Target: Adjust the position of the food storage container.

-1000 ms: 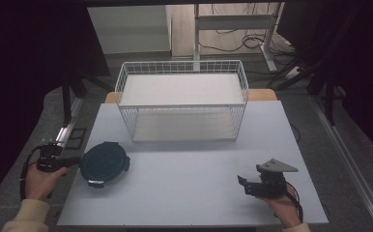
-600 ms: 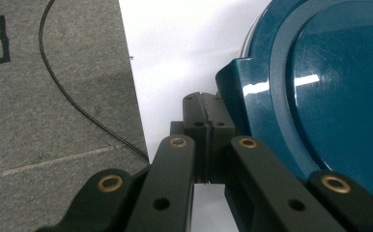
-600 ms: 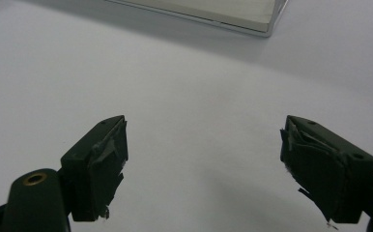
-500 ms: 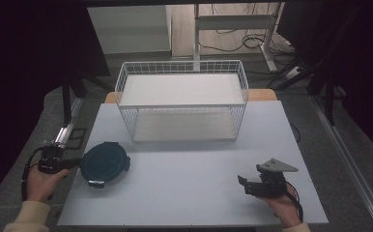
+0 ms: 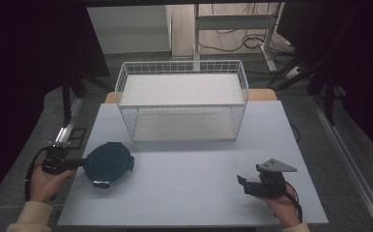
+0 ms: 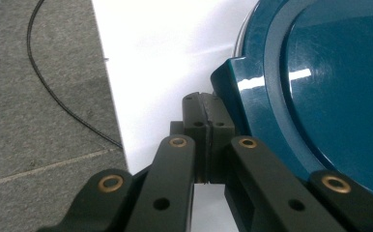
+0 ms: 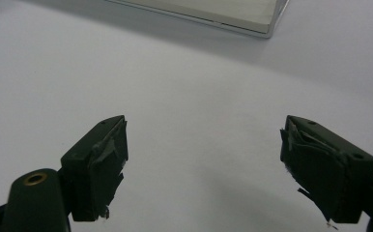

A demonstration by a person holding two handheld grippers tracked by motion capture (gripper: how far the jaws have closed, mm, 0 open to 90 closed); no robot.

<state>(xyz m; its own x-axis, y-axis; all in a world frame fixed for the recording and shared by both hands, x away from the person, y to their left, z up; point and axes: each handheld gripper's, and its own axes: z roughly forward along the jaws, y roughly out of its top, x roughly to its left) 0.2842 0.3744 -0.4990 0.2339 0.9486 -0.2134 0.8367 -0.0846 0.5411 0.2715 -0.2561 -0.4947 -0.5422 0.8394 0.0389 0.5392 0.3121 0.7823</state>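
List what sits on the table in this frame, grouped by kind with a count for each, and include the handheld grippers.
Round dark teal plastic lid: 1
White wire basket: 1
Handheld black grippers: 2, the left gripper shut beside the lid's edge and the right gripper open over bare table
Total: 4

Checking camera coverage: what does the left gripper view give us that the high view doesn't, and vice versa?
Left gripper view alone: the left gripper's jaws pressed together with nothing between them, beside a tab on the teal lid's rim, and a thin black cable on the grey floor.

High view alone: the wire basket, the right gripper resting open on the table, both hands.

Both: teal lid, left gripper, white table, grey floor.
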